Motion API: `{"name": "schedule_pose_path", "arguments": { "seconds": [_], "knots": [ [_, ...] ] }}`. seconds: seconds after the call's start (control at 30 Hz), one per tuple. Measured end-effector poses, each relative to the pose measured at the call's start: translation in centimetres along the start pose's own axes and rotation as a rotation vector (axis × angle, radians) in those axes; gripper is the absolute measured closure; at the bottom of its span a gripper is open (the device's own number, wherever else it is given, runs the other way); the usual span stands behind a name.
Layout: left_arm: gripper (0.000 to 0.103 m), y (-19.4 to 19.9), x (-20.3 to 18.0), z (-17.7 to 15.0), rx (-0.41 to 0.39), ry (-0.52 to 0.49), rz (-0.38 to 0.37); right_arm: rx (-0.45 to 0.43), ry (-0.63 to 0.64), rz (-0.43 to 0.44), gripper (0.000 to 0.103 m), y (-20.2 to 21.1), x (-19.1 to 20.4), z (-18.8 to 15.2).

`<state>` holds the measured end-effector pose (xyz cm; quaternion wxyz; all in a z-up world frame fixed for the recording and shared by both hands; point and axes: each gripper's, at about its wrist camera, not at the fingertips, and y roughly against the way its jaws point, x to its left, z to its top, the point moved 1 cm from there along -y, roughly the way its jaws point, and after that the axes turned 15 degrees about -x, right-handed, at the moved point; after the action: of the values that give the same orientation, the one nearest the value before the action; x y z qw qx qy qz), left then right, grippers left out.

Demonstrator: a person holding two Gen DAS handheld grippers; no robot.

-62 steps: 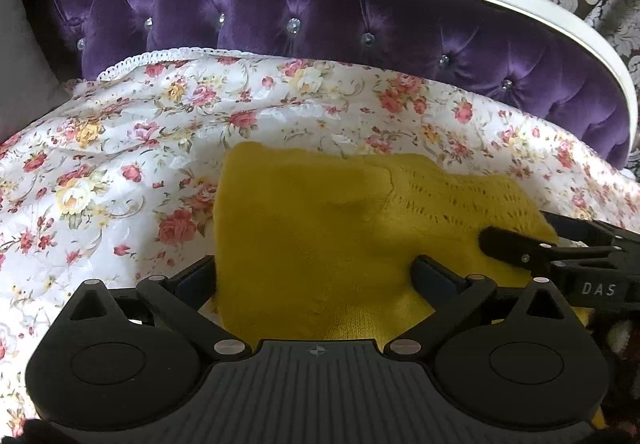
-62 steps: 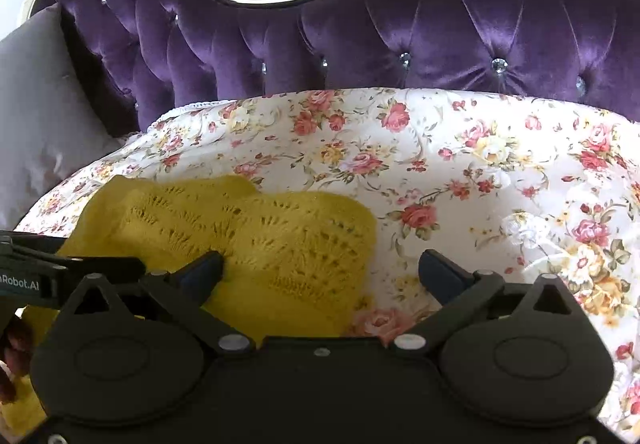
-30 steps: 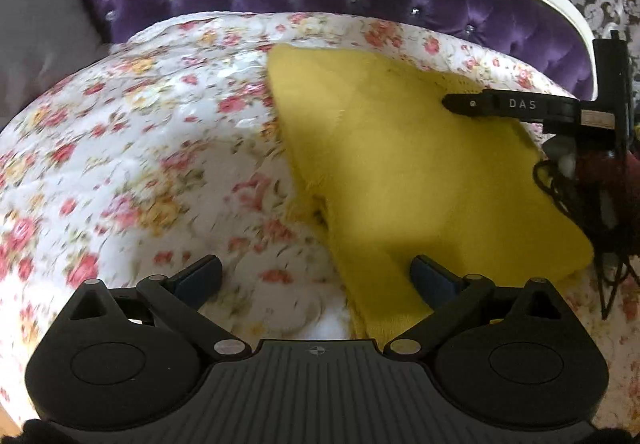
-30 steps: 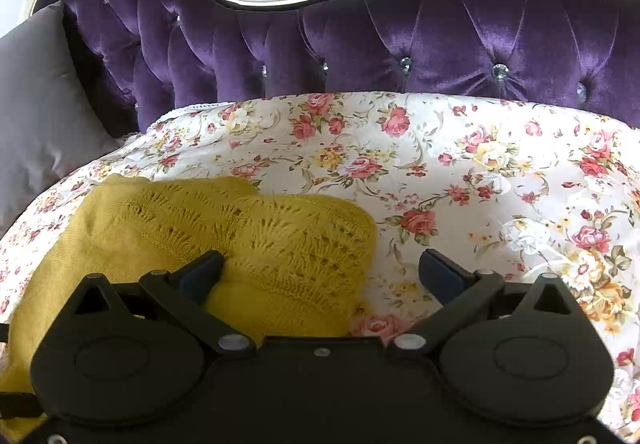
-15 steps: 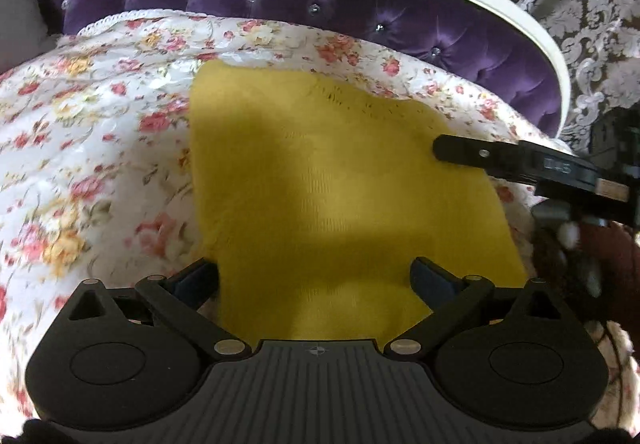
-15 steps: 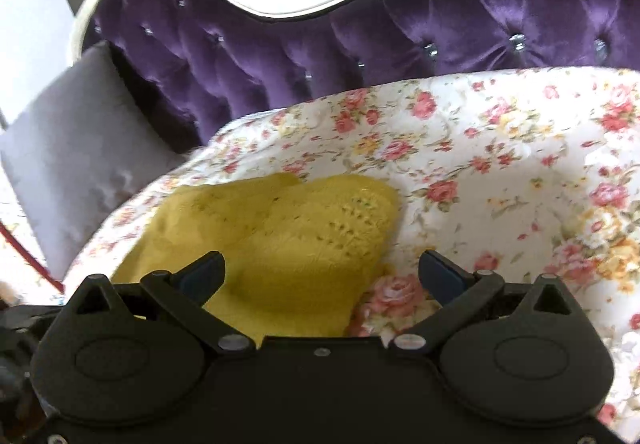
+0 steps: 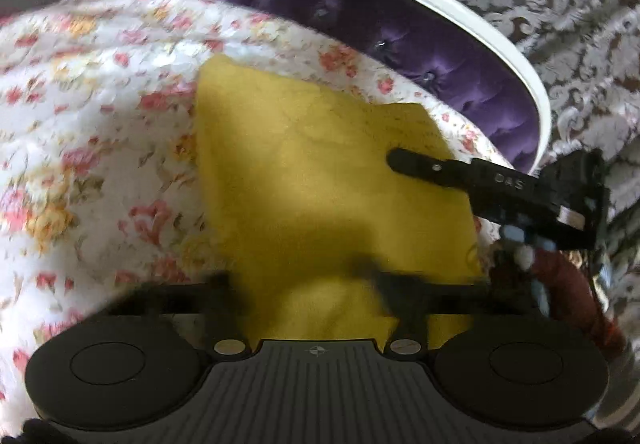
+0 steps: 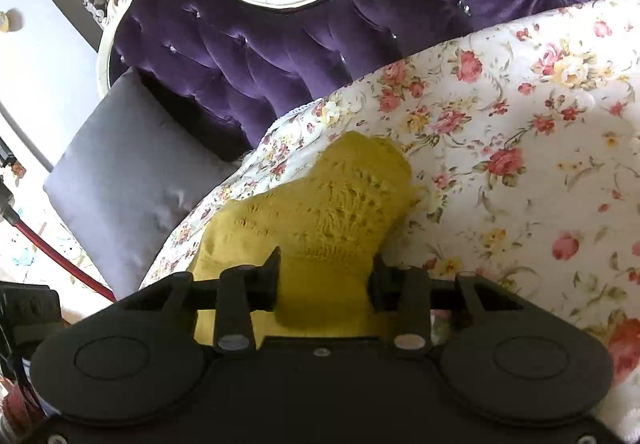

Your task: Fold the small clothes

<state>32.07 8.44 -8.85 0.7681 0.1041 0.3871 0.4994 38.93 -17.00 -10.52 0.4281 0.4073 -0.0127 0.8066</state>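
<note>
Both tongs, left (image 7: pixel 308 292) and right (image 8: pixel 324 280), have just been closing on the yellow knitted garment (image 7: pixel 320 172), already part-folded on the floral bedspread (image 8: pixel 520 164); another fold likely remains.

In the left wrist view, the letters "DAS" stand in pale print on the black finger of the right hand-held gripper (image 7: pixel 440 170), which reaches in from the right edge; the print is small and a little blurred; in the right wrist view no text, number or sign can be read.
</note>
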Motion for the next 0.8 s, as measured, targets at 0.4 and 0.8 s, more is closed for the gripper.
{"name": "schedule_pose_path", "arguments": {
  "seconds": [0.4,0.8],
  "knots": [
    [0.088,2.9,-3.5,-2.6,0.117,0.077,-0.123,0.048,-0.004,-0.094,0.058,5.8,2.4,-0.5],
    [0.087,9.1,-8.0,-11.2,0.252,0.073,-0.168,0.136,0.13,-0.214,0.054,18.6,4.5,-6.6]
  ]
}}
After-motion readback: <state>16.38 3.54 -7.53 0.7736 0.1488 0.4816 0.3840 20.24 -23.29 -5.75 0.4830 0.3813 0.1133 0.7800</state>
